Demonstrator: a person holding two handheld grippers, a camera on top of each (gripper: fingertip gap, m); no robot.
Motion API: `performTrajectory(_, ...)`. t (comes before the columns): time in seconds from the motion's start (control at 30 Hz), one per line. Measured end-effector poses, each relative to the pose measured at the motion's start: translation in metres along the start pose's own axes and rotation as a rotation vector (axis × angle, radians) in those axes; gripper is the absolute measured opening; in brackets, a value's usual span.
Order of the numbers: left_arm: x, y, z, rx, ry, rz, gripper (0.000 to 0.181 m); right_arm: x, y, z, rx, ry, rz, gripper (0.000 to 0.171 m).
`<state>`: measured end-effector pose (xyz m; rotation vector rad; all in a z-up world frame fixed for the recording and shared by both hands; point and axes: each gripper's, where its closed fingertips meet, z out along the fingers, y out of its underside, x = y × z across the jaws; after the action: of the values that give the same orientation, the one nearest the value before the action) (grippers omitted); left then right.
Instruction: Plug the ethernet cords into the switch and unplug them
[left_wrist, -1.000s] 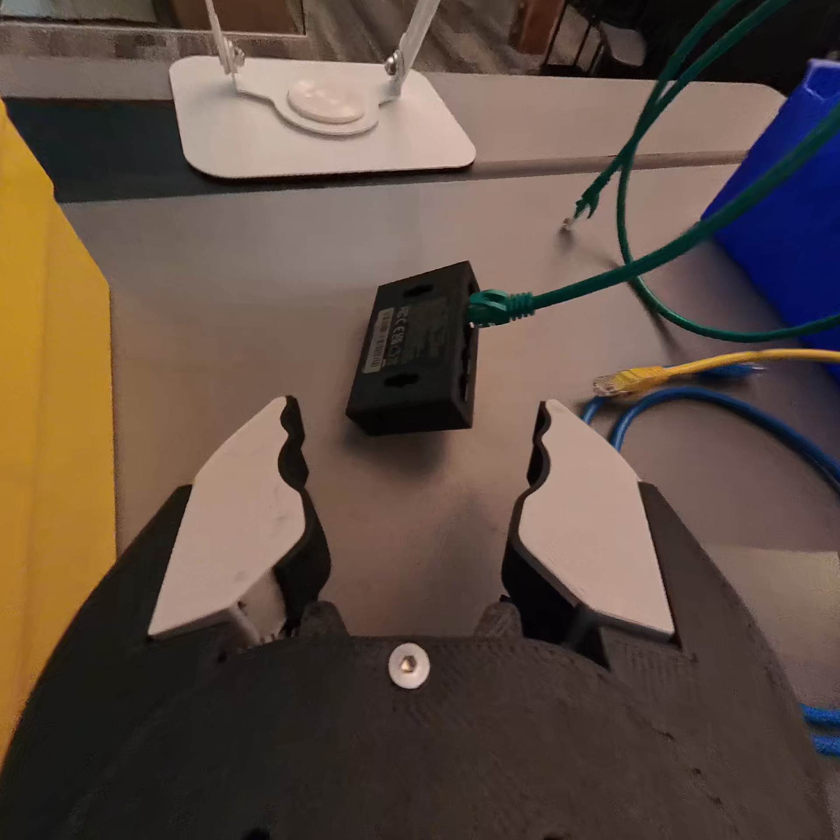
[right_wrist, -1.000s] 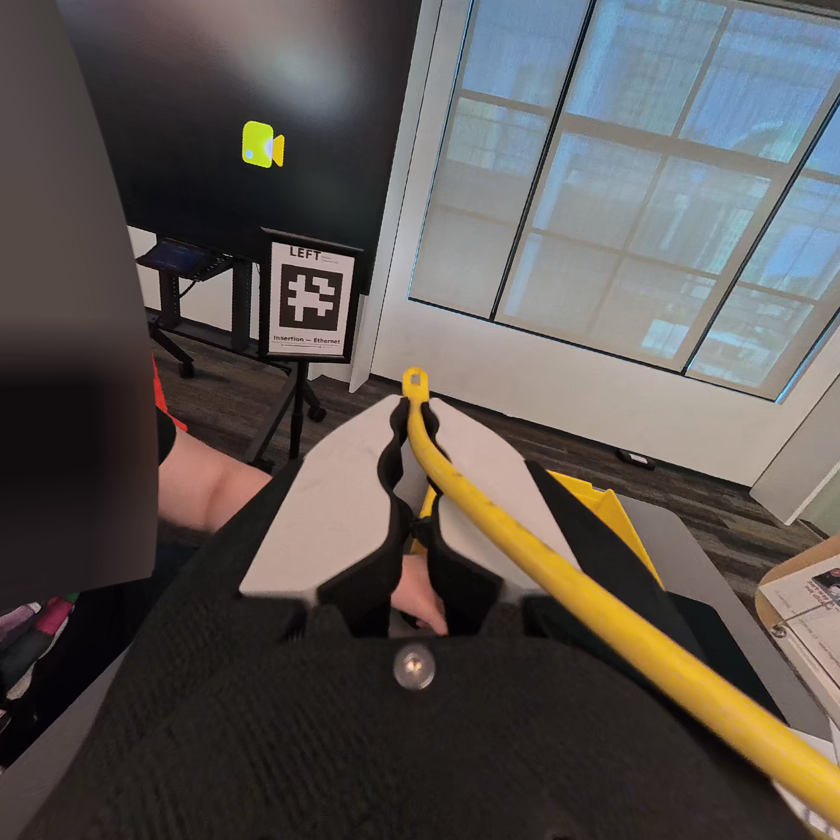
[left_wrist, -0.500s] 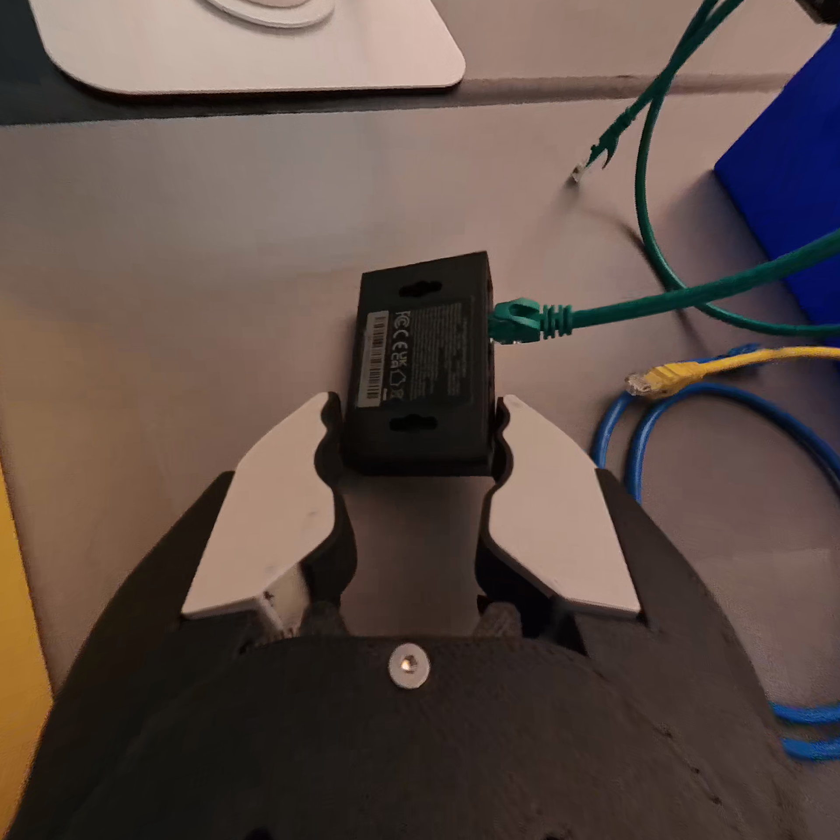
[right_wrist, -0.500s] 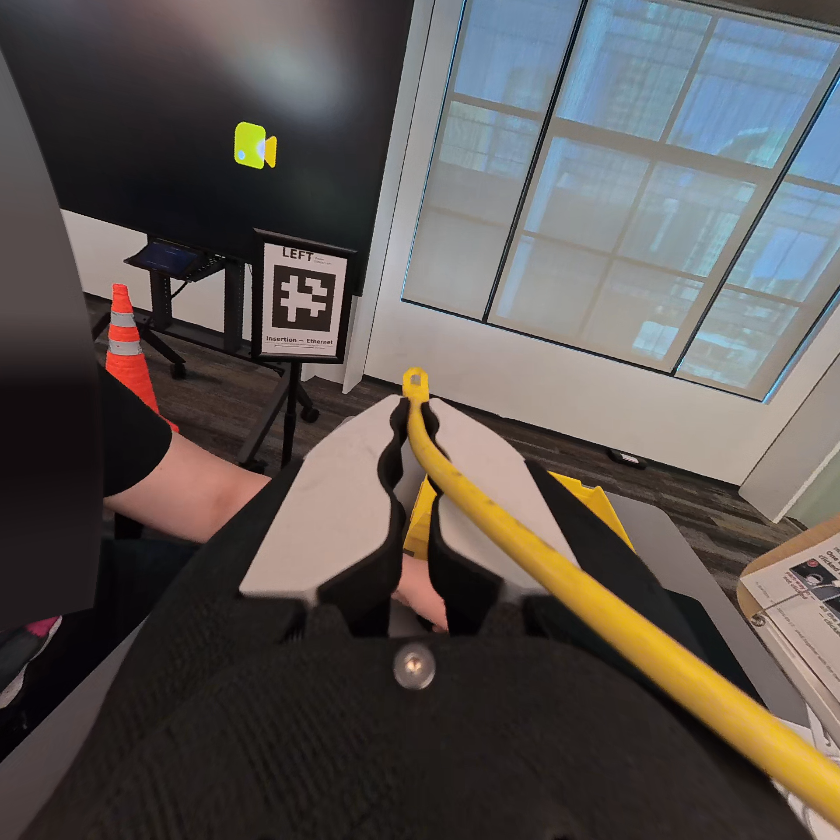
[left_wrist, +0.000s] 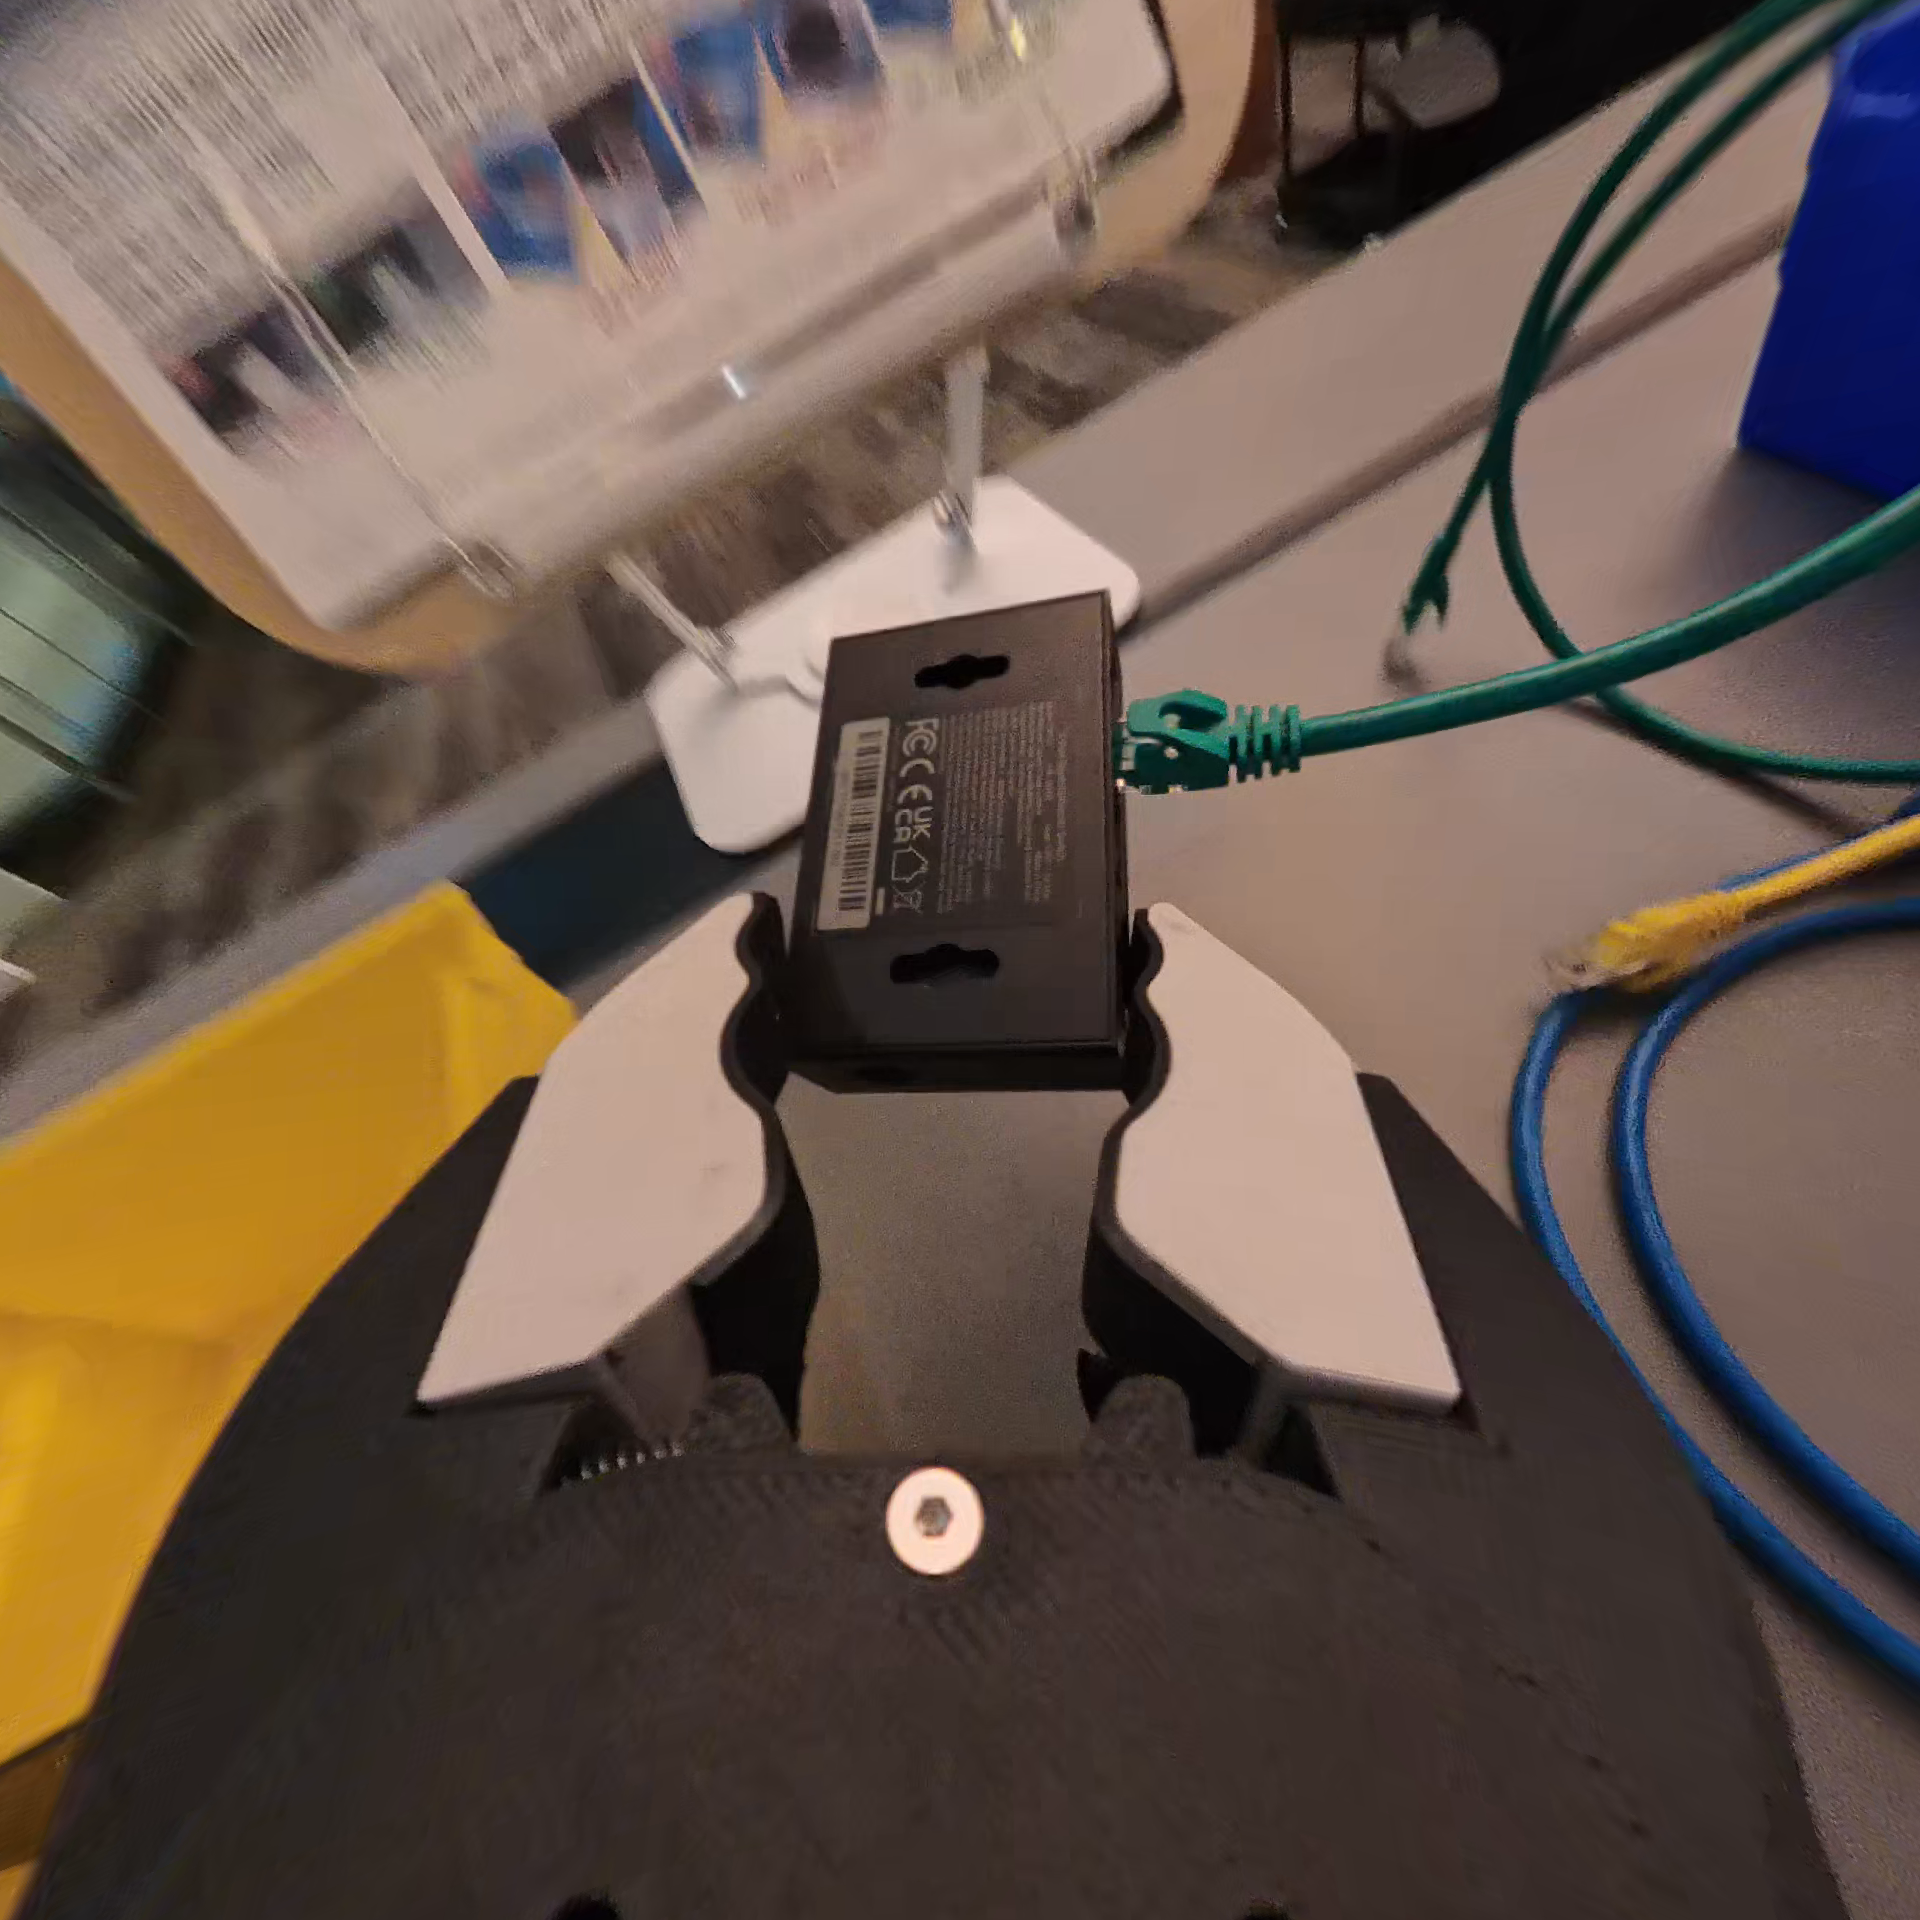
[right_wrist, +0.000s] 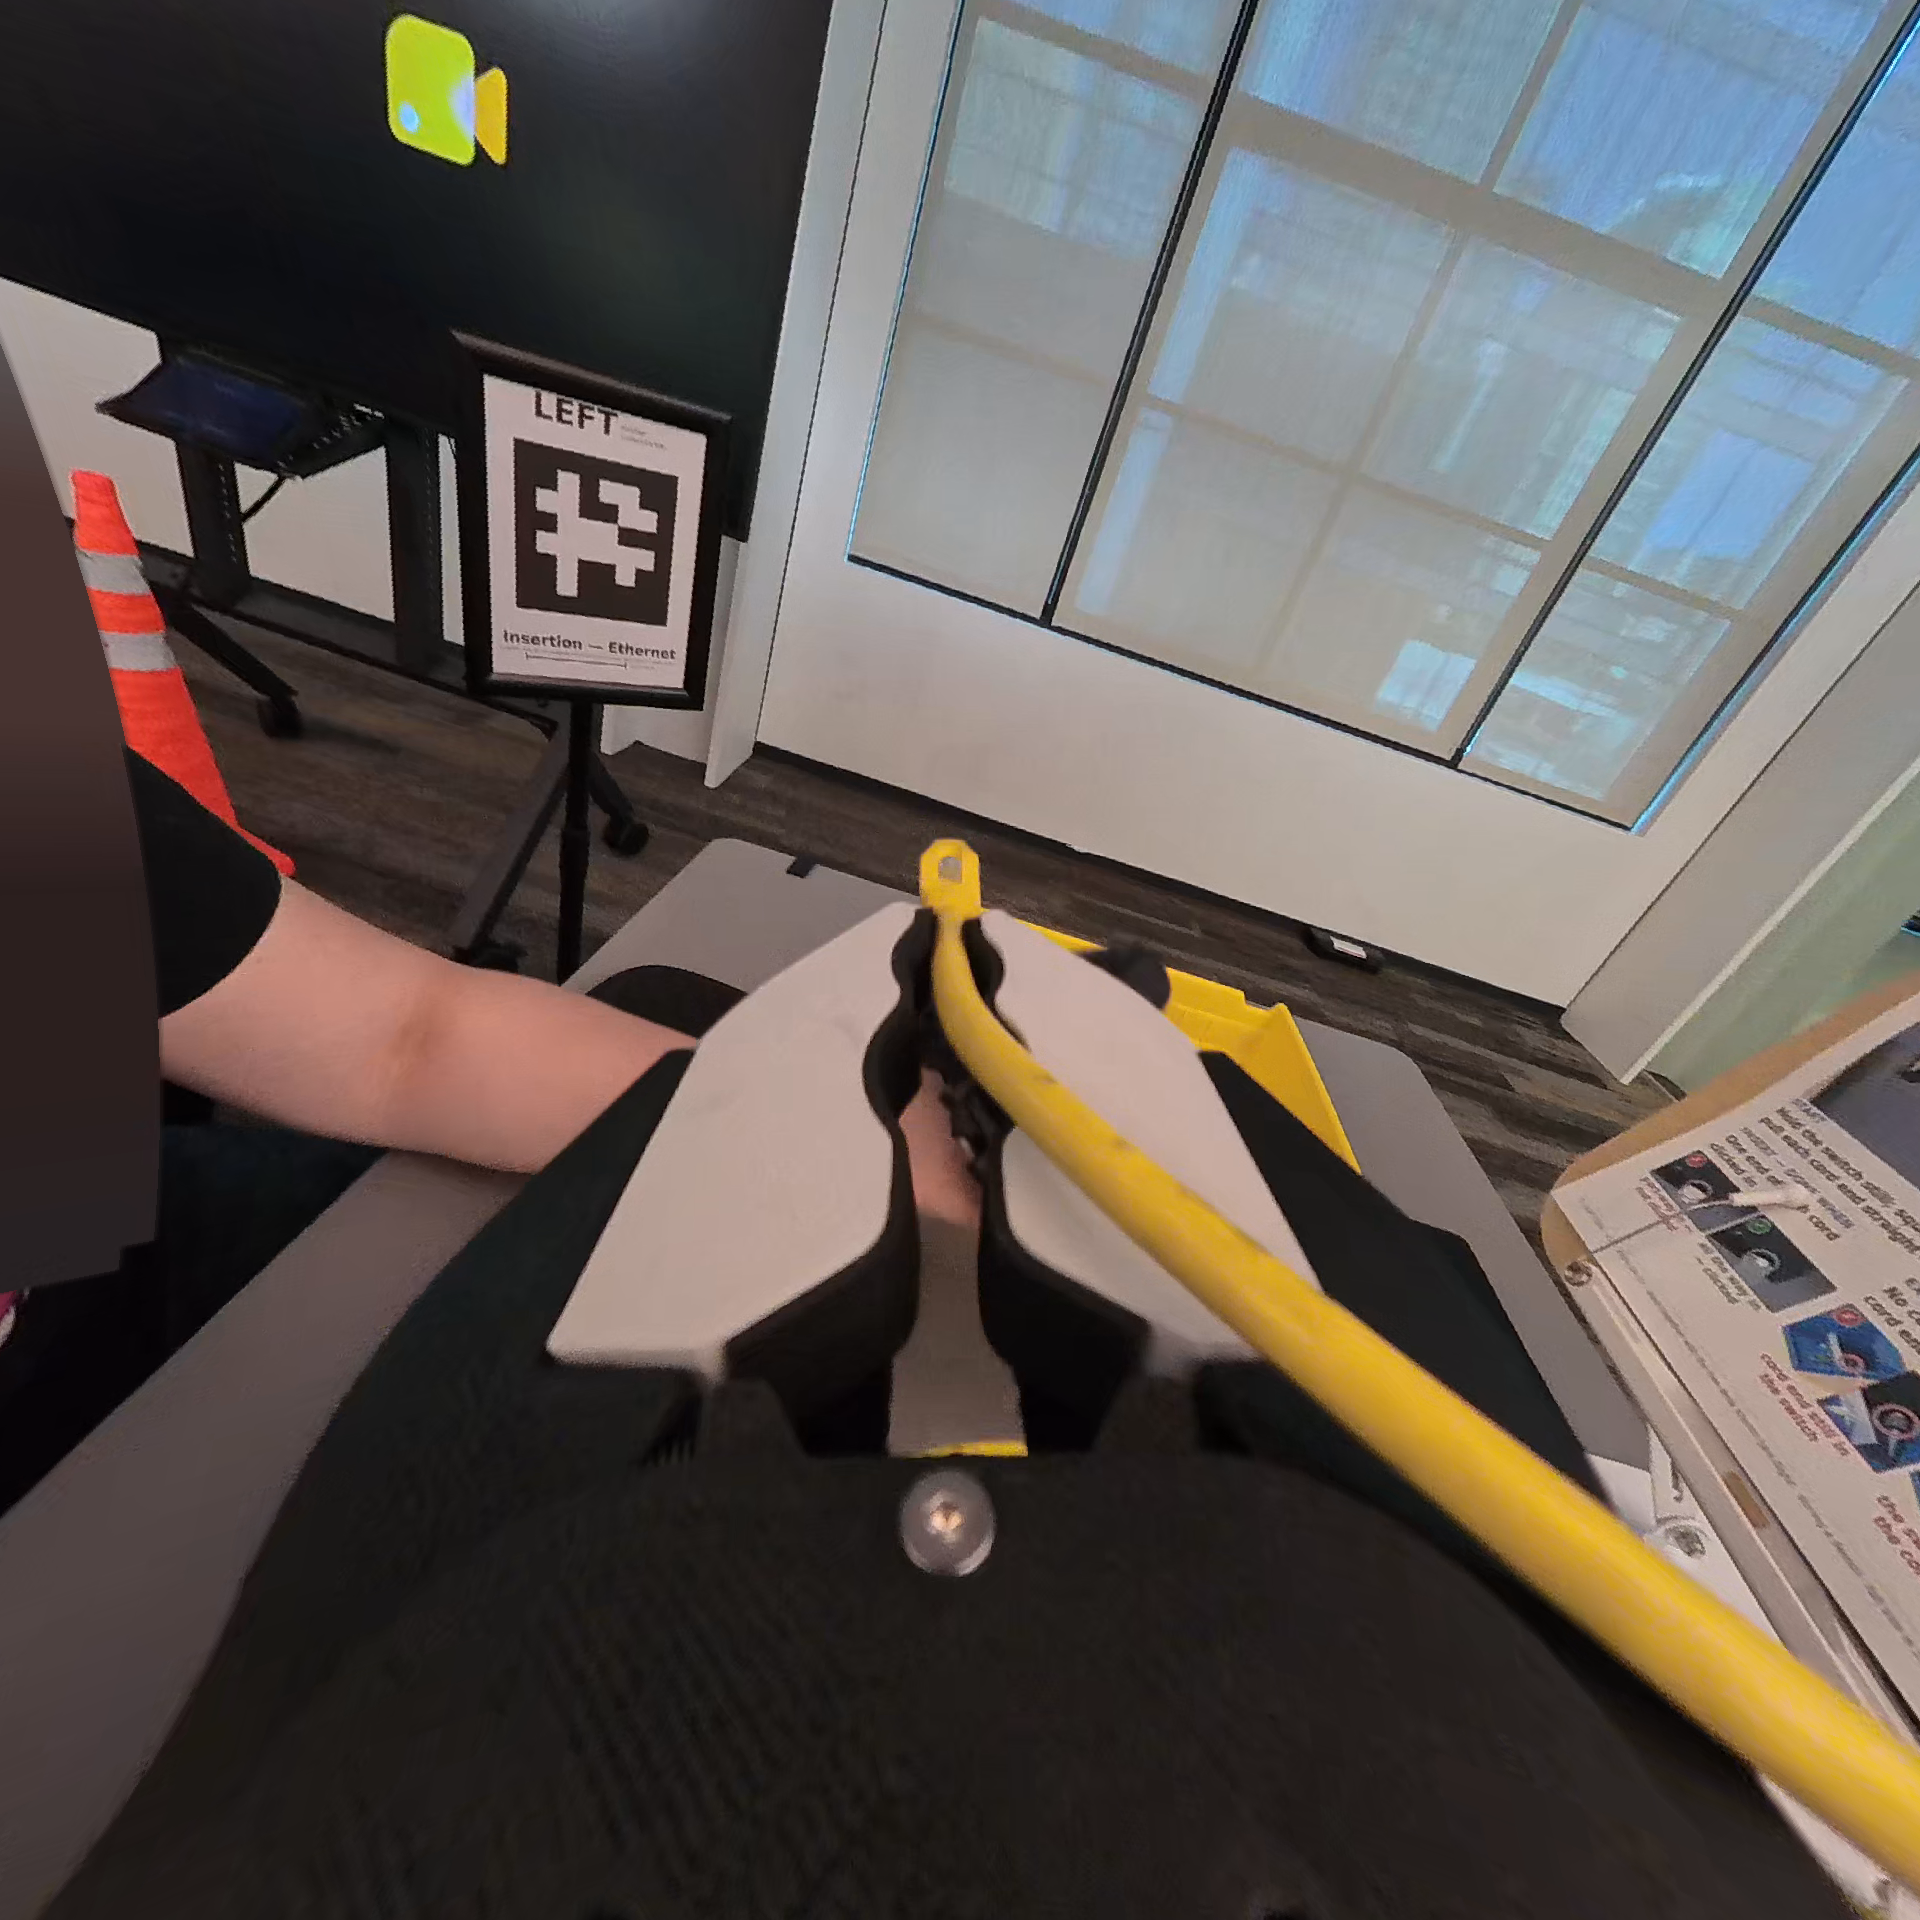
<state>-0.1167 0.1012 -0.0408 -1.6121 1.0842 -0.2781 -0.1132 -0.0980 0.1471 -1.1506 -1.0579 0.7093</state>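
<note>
Jaws of the left gripper (left_wrist: 943, 971) are clamped on the near end of the black switch (left_wrist: 961, 836), one finger on each long side. Switch is lifted clear of the grey table (left_wrist: 1371, 935), its labelled underside facing up. One green cord (left_wrist: 1558, 691) is plugged into the switch's right side and runs off to the right. Lying on the table to the right, apart from the switch: a yellow cord end (left_wrist: 1652, 930) and loops of blue cord (left_wrist: 1621, 1226). A blue bin (left_wrist: 1849, 312) stands at the far right; a yellow bin (left_wrist: 208, 1195) is at the near left. Far background is blurred; a white stand base (left_wrist: 748, 748) shows behind the switch.

Jaws of the right gripper (right_wrist: 940, 961) are closed on a yellow cord (right_wrist: 1247, 1257) just behind its plug (right_wrist: 948, 871), which projects past the fingertips. Cord trails toward the near right. A person's forearm (right_wrist: 416, 1039) lies at the left.
</note>
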Motion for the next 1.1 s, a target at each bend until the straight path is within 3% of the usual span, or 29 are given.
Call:
performTrajectory(0.17,-0.047,-0.067,-0.052,0.169,-0.200,0.118,0.062,-0.018,0.003,0.011,0.003,-0.082,-0.064,0.006)
performTrajectory(0.3,-0.080,-0.098,-0.092,0.280,-0.277,0.107,0.061,-0.044,0.026,0.039,-0.100,-0.192,-0.117,0.006)
performTrajectory(0.37,-0.080,-0.112,-0.116,0.398,-0.255,0.119,0.000,-0.047,0.044,0.057,-0.151,-0.198,-0.112,0.006)
performTrajectory(0.43,-0.092,-0.119,-0.136,0.454,-0.294,0.097,0.000,-0.048,0.057,0.071,-0.155,-0.218,-0.064,0.006)
performTrajectory(0.63,-0.098,-0.090,-0.131,0.257,-0.108,-0.039,0.000,-0.033,0.082,0.075,-0.197,-0.190,0.003,0.006)
performTrajectory(0.8,-0.131,-0.074,-0.148,0.269,-0.131,-0.150,0.001,-0.026,0.070,0.062,-0.173,-0.156,-0.016,0.006)
performTrajectory(0.9,-0.150,-0.047,-0.146,0.179,-0.147,-0.188,0.020,-0.023,0.069,0.059,-0.170,-0.148,-0.021,0.006)
performTrajectory(1.0,-0.156,-0.004,-0.128,0.009,-0.109,-0.194,0.054,-0.022,0.067,0.056,-0.169,-0.140,-0.036,0.006)
performTrajectory(1.1,-0.149,0.028,-0.100,-0.132,-0.040,0.014,0.046,-0.020,0.063,0.050,-0.165,-0.133,-0.055,0.006)
